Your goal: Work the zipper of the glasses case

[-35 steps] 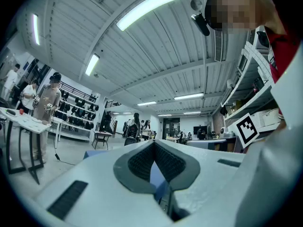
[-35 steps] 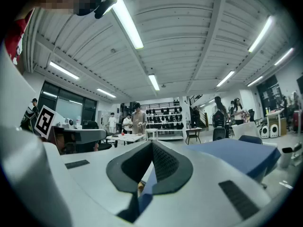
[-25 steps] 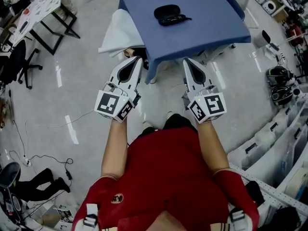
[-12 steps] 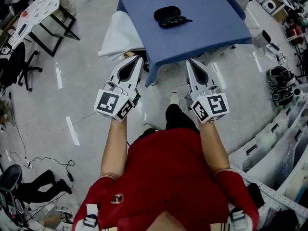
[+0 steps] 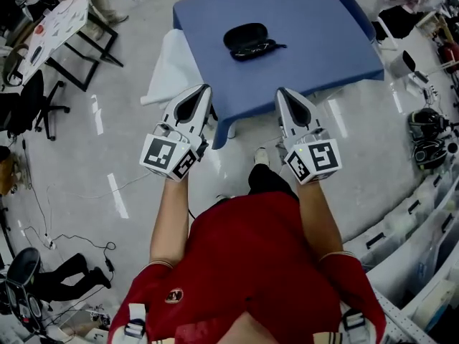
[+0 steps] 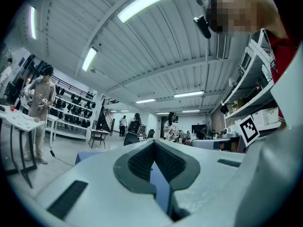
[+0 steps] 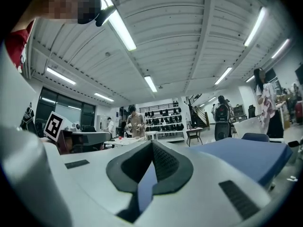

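Two tongs in view, both closed and empty.

Left tongs [image 5: 206, 89]: jaws together at the tips, nothing between them. In the left gripper view the dark pads [image 6: 141, 162] meet at the front, and only a slit of blue shows behind.

Right tongs [image 5: 281, 92]: the same, jaws together with nothing held.

Both point level at the worktop [image 5: 323, 56], side by side and apart from each other. In the head view their tips overlap the near edge of the blue cloth [image 5: 215, 20] that covers it. Whether they touch the cloth I cannot tell. Each carries a marker cube [image 5: 169, 156] at its rear, over a bare forearm.

Glasses case [image 5: 247, 39]: black and oval, lying flat on the far half of the worktop, left of its middle and well apart from both tongs. A thin dark strap [image 5: 277, 46] sticks out at its right end. A pale line runs along its near side. Whether the zipper is open or shut is too small to tell.

White sheet [image 5: 166, 70] hangs off the worktop's left side.

Floor [image 5: 93, 156] is pale and glossy, with cables lying at the lower left. Several people stand far off in both gripper views.
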{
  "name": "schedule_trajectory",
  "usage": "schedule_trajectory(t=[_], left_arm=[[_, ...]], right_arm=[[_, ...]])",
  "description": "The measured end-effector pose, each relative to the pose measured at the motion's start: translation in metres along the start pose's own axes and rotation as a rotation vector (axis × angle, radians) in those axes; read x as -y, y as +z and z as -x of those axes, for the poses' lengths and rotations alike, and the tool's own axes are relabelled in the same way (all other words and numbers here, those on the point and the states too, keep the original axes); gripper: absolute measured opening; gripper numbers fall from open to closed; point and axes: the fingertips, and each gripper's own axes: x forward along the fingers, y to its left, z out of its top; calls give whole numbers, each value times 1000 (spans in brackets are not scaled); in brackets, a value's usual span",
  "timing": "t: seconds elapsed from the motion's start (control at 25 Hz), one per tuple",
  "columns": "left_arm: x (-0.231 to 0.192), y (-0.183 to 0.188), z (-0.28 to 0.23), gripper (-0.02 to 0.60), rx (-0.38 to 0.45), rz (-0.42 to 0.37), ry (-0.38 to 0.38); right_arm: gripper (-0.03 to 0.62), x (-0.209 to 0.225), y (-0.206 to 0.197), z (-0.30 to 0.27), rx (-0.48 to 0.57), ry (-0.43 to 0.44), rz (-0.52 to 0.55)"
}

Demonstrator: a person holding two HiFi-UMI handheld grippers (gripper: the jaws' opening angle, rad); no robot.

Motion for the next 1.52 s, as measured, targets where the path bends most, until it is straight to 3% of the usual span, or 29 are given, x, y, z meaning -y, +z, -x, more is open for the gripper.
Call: schedule_trajectory(t=[0.72,1.08,1.52], left_arm=[[-11,-20,-175,8,-61,-34,26],[-31,-38,-219,8,-100,-50,83],[-62,-54,-240,8,-160,-50,100]], right_arm=[[-3,158,6,-61,-20,63,-5],[-3,192,-11,-91,-67,142,-12],[-3,193,-17,-125,-93,173,-15]])
